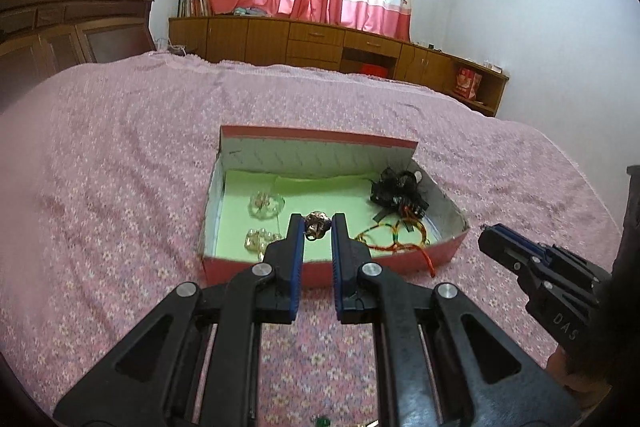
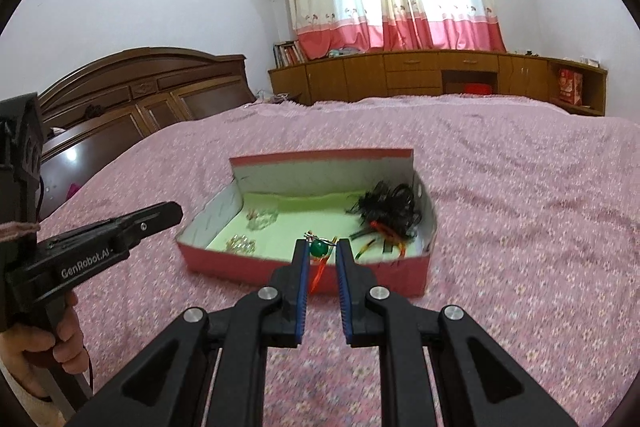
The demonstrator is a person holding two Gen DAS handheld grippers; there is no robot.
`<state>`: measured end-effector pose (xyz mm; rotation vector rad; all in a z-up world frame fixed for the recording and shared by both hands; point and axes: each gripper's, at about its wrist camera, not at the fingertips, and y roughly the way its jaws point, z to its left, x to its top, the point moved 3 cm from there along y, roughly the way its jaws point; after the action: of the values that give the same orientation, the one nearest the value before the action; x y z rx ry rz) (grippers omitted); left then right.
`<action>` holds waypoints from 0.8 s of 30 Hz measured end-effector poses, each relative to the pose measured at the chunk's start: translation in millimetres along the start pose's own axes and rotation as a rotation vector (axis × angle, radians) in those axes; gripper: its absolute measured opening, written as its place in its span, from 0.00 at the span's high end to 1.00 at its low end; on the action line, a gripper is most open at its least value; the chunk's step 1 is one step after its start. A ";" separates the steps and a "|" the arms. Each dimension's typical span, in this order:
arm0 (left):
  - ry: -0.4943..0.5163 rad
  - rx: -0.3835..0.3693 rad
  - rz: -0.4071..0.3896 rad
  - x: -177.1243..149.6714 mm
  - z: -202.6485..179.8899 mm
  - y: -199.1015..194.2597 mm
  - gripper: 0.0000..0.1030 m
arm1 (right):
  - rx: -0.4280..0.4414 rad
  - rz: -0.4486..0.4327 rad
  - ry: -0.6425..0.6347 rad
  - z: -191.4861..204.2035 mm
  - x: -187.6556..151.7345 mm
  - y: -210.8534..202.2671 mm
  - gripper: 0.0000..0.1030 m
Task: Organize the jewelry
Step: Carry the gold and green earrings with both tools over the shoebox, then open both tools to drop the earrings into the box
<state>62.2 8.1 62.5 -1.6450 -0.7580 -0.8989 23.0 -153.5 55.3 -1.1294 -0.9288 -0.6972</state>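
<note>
Above a pink bedspread (image 1: 120, 187), my left gripper (image 1: 318, 225) pinches a gold trinket (image 1: 317, 223) over the red box (image 1: 320, 269), just past its near wall. My right gripper (image 2: 321, 247) pinches a green bead pendant (image 2: 319, 248) at the box's 6 o'clock rim. Both grips look shallow; I judge either piece could slip, the pendant's orange tassel (image 2: 318, 273) snagging the wall, or land tangled with the black hairpiece (image 1: 396, 193) at 2 o'clock.

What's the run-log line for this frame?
left gripper: shut on gold ornament | right gripper: shut on green bead pendant | both near red box front wall
</note>
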 end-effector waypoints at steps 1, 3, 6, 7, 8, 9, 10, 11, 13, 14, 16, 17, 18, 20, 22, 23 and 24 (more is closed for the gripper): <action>0.003 0.002 -0.003 0.5 -0.6 1.8 0.95 | -0.004 -0.004 -0.002 -1.4 1.7 1.8 0.86; 0.007 0.006 -0.010 2.9 -1.6 8.1 0.95 | -0.017 -0.013 -0.006 -4.4 5.8 6.4 0.86; 0.006 0.008 -0.021 5.4 -1.6 15.7 0.95 | -0.032 -0.024 -0.006 -9.9 10.4 13.3 0.86; 0.008 0.011 -0.024 5.8 -1.8 16.9 0.95 | -0.037 -0.027 -0.005 -11.8 11.2 16.0 0.86; 0.012 0.014 -0.028 6.8 -1.8 20.3 0.95 | -0.042 -0.029 -0.005 -13.7 12.3 19.4 0.86; 0.014 0.013 -0.030 7.3 -1.7 22.0 0.95 | -0.046 -0.029 -0.007 -15.3 13.1 22.3 0.86; 0.014 0.012 -0.031 8.2 -1.6 24.8 0.95 | -0.052 -0.025 -0.009 -17.3 14.2 27.5 0.86; 0.012 0.013 -0.029 9.0 -1.2 28.5 0.95 | -0.057 -0.022 -0.010 -18.6 14.7 31.3 0.86; 0.009 0.014 -0.023 10.5 -0.4 34.2 0.95 | -0.063 -0.013 -0.011 -20.9 15.5 38.5 0.86; 0.008 0.016 -0.019 11.1 0.2 37.5 0.95 | -0.067 -0.005 -0.012 -22.8 15.9 43.4 0.86; 0.006 0.020 -0.008 11.3 2.0 42.7 0.95 | -0.067 0.013 -0.007 -26.5 16.3 51.2 0.86; 0.003 0.024 0.001 11.1 3.1 46.3 0.95 | -0.068 0.021 -0.005 -27.8 16.3 54.2 0.86; 0.000 0.026 0.010 10.6 3.9 49.1 0.95 | -0.070 0.033 -0.004 -29.4 16.1 58.1 0.86; -0.008 0.027 0.037 8.0 6.2 57.0 0.95 | -0.071 0.055 -0.003 -31.5 15.2 64.3 0.86; -0.010 0.032 0.059 5.0 7.4 62.6 0.95 | -0.075 0.082 0.002 -33.9 12.6 70.8 0.85; -0.007 0.036 0.079 2.3 7.9 66.7 0.95 | -0.076 0.093 0.005 -35.3 11.2 73.4 0.86; -0.004 0.038 0.093 0.0 8.4 69.6 0.95 | -0.077 0.107 0.010 -36.8 9.8 76.7 0.86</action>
<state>122.0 0.0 26.9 -1.6358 -0.6916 -0.8108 102.1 -166.1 25.1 -1.2333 -0.8328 -0.6548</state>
